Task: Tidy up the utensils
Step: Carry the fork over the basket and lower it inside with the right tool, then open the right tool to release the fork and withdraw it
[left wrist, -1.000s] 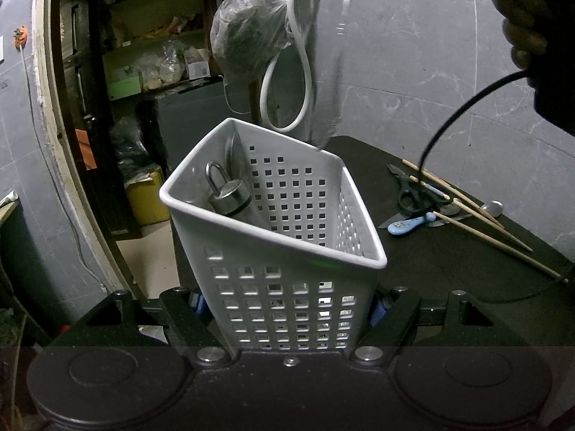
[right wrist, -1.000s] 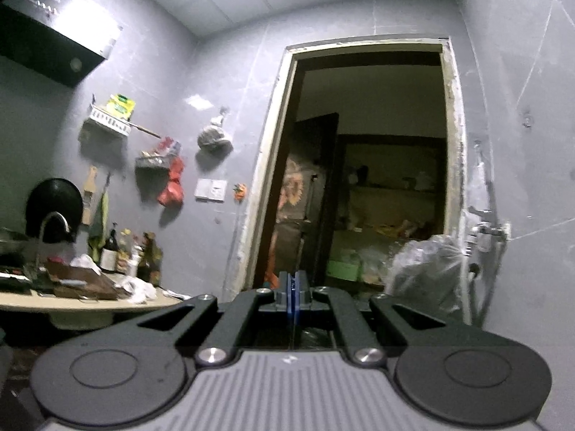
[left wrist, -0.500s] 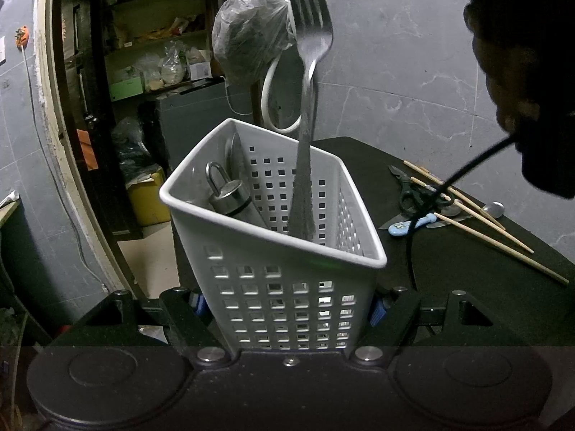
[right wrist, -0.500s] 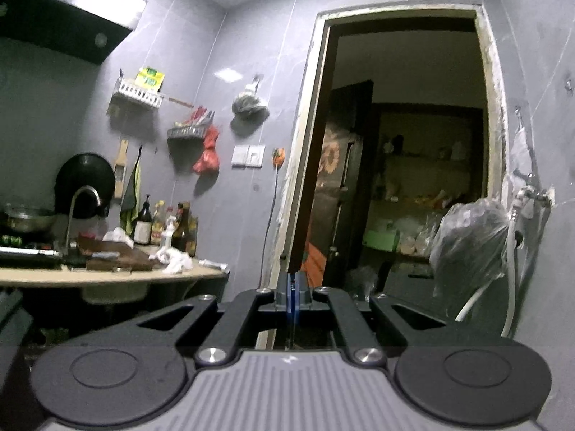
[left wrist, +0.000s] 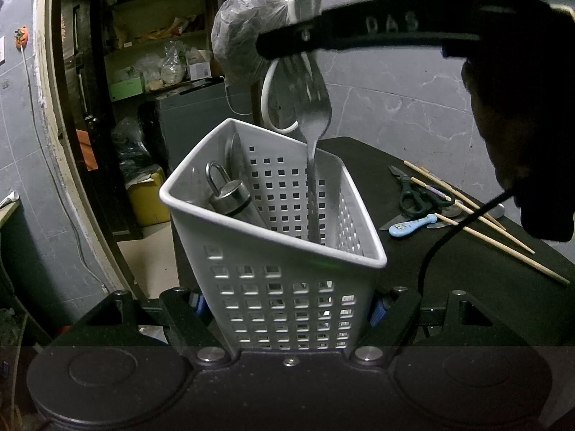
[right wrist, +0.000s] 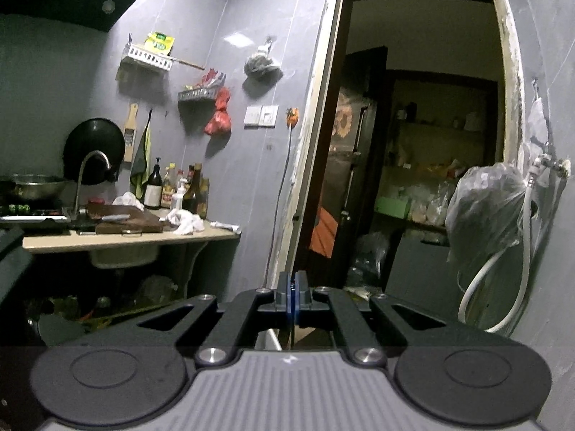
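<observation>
Open room: the white perforated basket [left wrist: 287,251] stands at the near left corner of the dark surface [left wrist: 467,287], with floor and a doorway to its left; its right half is free beside a metal tool with a ring [left wrist: 230,197] leaning at the left.
Left claw [left wrist: 287,309]: pads pressed on the basket's two lower sides, pinching it.
Right claw [left wrist: 284,45]: pressed together on the tines of a fork [left wrist: 312,115], which hangs handle-down inside the basket.
Still on the surface: scissors [left wrist: 413,194], chopsticks [left wrist: 503,237] and a blue-handled utensil [left wrist: 413,224], well right of the basket.
Right wrist view only: the closed pads [right wrist: 294,287] edge-on, a kitchen counter [right wrist: 125,239]; the basket is hidden there.
</observation>
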A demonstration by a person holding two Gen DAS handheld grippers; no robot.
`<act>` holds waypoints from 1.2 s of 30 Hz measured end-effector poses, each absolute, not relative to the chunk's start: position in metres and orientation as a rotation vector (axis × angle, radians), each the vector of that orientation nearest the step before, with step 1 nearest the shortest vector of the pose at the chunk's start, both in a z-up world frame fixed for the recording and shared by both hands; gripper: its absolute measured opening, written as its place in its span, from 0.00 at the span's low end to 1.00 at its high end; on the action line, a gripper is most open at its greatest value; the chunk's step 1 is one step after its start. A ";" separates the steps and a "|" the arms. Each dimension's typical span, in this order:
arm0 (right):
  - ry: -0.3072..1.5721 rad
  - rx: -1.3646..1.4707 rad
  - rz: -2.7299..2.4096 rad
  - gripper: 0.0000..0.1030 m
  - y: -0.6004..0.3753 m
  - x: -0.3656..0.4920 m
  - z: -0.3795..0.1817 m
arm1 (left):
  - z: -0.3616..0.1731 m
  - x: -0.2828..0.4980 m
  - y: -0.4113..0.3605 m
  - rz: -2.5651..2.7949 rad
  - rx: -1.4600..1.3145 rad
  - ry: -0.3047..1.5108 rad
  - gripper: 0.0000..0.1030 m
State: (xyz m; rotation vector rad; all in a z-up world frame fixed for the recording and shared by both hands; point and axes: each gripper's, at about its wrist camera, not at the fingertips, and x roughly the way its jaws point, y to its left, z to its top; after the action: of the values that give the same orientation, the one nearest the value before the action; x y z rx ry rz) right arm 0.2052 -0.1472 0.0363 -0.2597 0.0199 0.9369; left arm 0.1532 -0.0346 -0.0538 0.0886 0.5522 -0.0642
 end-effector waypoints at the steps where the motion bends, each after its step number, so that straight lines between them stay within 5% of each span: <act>1: 0.026 -0.261 0.937 0.02 -0.147 0.206 0.035 | -0.054 0.153 -0.035 -0.064 0.089 0.552 0.75; 19: 0.150 -0.261 0.929 0.04 -0.142 0.219 0.022 | -0.054 0.153 -0.034 -0.063 0.088 0.554 0.75; 36: 0.112 -0.224 0.925 0.80 -0.150 0.215 0.039 | -0.054 0.153 -0.034 -0.063 0.088 0.553 0.75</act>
State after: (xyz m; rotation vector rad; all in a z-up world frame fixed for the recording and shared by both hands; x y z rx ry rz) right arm 0.2149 -0.1501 0.0394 -0.2238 0.1122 0.9251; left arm 0.1532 -0.0339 -0.0538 0.0877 0.5533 -0.0633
